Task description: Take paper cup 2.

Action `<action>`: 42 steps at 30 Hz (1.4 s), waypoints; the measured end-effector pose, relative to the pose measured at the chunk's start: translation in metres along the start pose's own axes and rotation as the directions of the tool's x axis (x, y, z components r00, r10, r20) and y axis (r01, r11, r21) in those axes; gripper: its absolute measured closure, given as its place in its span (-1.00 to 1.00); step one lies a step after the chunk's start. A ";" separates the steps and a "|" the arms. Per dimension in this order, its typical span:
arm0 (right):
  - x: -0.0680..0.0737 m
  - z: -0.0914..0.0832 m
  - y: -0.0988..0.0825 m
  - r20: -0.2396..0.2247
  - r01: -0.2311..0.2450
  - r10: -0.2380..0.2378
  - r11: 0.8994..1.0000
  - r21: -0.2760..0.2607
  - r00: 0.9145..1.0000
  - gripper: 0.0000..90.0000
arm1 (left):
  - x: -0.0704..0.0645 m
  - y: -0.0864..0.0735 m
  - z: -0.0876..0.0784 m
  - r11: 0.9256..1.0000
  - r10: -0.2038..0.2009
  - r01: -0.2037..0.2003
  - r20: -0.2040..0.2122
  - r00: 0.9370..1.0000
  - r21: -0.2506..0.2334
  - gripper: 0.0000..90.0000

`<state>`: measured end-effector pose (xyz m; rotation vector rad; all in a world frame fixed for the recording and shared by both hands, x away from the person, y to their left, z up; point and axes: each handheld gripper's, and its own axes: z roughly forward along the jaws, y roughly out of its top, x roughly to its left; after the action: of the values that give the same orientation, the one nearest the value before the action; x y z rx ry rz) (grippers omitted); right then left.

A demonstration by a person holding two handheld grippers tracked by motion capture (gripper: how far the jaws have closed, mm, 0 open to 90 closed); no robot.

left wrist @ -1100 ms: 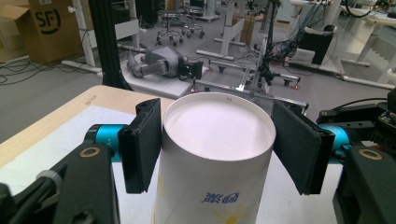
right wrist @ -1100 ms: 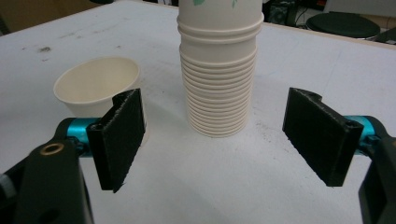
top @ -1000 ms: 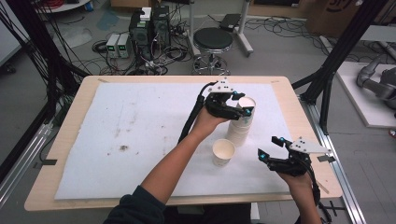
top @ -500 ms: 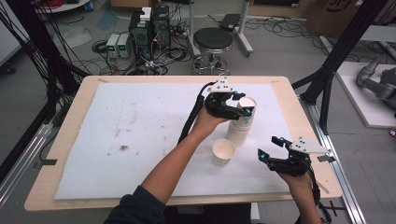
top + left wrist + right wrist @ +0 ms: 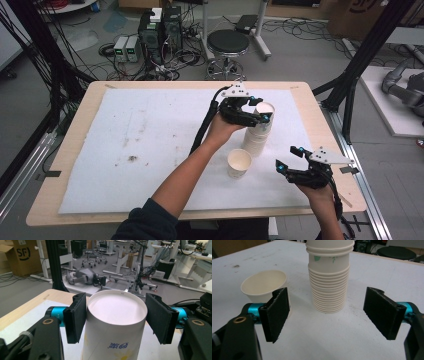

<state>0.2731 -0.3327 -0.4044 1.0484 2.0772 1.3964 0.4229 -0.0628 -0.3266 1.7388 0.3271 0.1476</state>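
Top cup [image 5: 116, 315] of the stack [image 5: 256, 135] sits clamped between the left gripper's [image 5: 260, 116] fingers [image 5: 76, 317], toward the bench's [image 5: 90, 100] far right side. Best lifted straight up, slowly, so the nested cups below stay put. Right gripper [image 5: 290, 159] waits with fingers spread and empty, near the lone cup [image 5: 239, 163]; it could steady the stack if that drags upward.
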 end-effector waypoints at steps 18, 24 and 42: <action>0.003 0.002 0.001 0.000 0.021 -0.021 1.000 -0.012 1.000 -0.38 | -0.001 0.003 -0.003 1.000 -0.001 0.001 0.002 1.000 -0.017 -0.21; 0.003 0.002 0.001 0.003 0.019 -0.019 1.000 -0.011 1.000 -0.39 | -0.002 0.004 -0.003 1.000 0.006 -0.006 0.004 1.000 -0.023 -0.21; 0.003 0.002 0.001 -0.002 0.022 -0.022 1.000 -0.006 1.000 -0.40 | -0.005 0.018 -0.012 0.997 0.001 -0.001 0.002 1.000 -0.074 -0.20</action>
<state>0.2732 -0.3288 -0.4043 1.0189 2.0787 1.3926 0.4173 -0.0559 -0.3063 1.6662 0.3154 0.1566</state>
